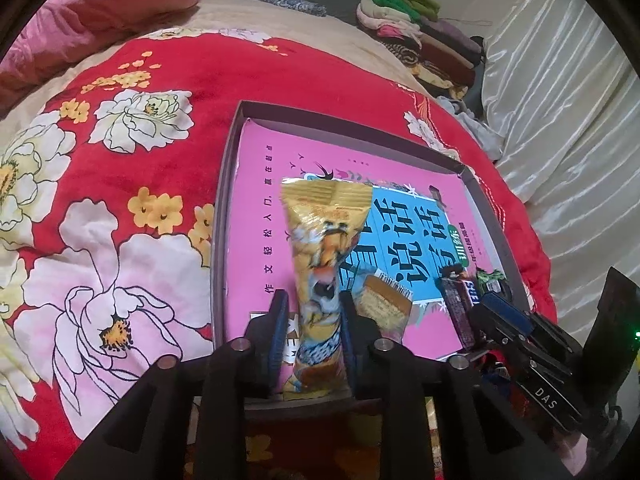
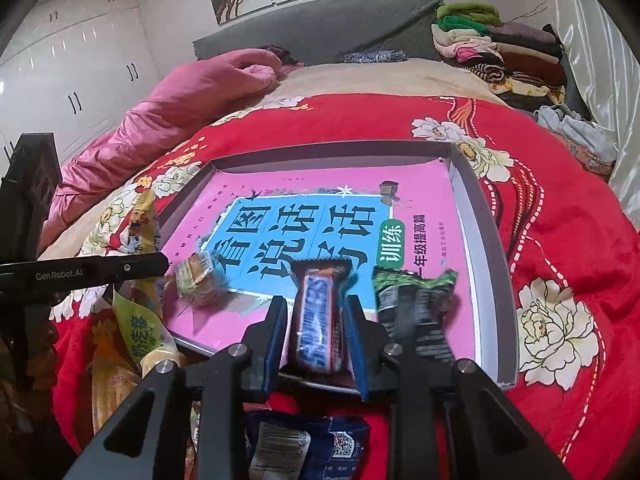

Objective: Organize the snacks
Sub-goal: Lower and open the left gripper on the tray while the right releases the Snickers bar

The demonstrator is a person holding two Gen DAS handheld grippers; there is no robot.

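Yellow foil marks the long snack packet (image 1: 324, 264) that the left gripper (image 1: 314, 320) has clenched between its blue-padded fingers (image 1: 279, 322); the packet's lower half is pinched at the tips while its crimped top reaches forward over the pink book (image 1: 260, 216) lying in the shallow grey box (image 1: 224, 216). Just right of that packet, a small clear-wrapped wafer (image 1: 386, 300) rests on the book's blue title panel.

The right gripper (image 2: 318, 332) is closed on a dark chocolate bar (image 2: 318, 320), which sits lengthwise between the fingers with its far end sticking out past the tips, above the near edge of the box. Beside it on the right, a green and black packet (image 2: 416, 308) lies on the book, touching the outer side of the right finger. A blue packet (image 2: 316, 444) lies under the right gripper, outside the box, on the red flowered blanket (image 2: 560, 240), and a green-labelled yellow packet (image 2: 140, 332) sits to the left, also outside the box.
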